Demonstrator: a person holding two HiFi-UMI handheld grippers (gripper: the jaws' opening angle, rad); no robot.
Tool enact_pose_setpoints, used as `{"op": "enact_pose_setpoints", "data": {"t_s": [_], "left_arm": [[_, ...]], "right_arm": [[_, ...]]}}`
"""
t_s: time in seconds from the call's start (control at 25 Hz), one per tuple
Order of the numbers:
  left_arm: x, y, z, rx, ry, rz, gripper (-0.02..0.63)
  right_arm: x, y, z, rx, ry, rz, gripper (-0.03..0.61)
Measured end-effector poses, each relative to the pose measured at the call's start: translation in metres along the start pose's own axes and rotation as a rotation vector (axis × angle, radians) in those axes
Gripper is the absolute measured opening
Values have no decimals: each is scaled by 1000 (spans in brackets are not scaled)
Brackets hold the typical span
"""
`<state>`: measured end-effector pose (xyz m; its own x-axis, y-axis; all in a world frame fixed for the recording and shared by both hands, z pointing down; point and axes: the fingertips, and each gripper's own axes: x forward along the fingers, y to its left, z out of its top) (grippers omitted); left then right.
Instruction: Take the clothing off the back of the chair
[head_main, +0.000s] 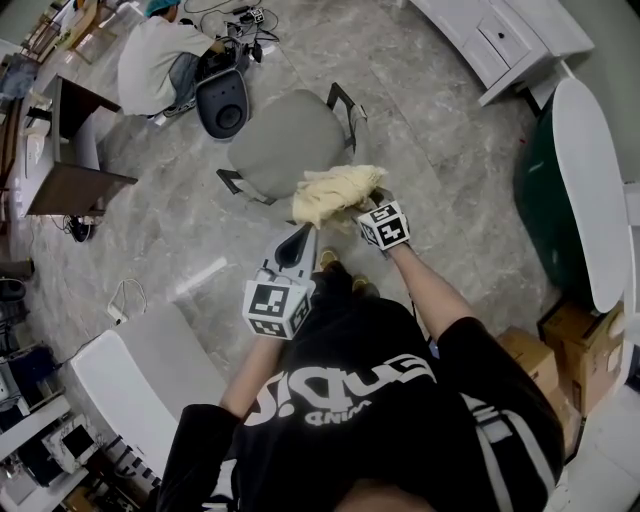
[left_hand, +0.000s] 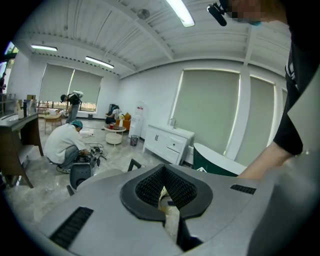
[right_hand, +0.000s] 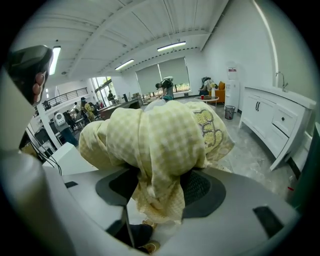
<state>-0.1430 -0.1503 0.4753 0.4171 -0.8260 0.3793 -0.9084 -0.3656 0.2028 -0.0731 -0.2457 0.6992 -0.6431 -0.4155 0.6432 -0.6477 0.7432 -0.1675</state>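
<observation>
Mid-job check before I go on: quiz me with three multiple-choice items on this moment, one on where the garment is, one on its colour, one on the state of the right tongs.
1. Where is the garment?
A) flat on the floor
B) bunched on the back of the grey chair
C) on the white cabinet

2. What colour is it?
A) pale yellow check
B) navy stripe
C) plain black

3. How do the right tongs stand?
A) shut, nothing between
B) out of view
C) apart, garment between them

Answers:
1 B, the head view shows it heaped at the chair's near edge.
2 A, the right gripper view shows the yellow checks close up.
3 C, both pads show bare beside the hanging cloth.
</observation>
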Motion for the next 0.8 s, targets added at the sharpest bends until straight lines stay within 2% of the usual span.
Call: {"op": "enact_pose_setpoints", "data": {"t_s": [0.12,0.24,0.28,0.48,0.8], "left_arm": [[0,1,-1,0,2,-2,14],[0,3,-2,0,6,-1,15],[0,3,-2,1,6,-1,14],[0,2,-4,-1,6,1,14],[-1,-1,-5,-6,-4,-4,14]], "right_arm": [[-2,2,0,-7,-7,-3,223],[-8,0,0,8,-29,-17,118],[-10,-1,1,11,-36,-21,103],[-19,0,5,-7,-46,-27,78],[-49,5,29,-45,-97,-44,75]]}}
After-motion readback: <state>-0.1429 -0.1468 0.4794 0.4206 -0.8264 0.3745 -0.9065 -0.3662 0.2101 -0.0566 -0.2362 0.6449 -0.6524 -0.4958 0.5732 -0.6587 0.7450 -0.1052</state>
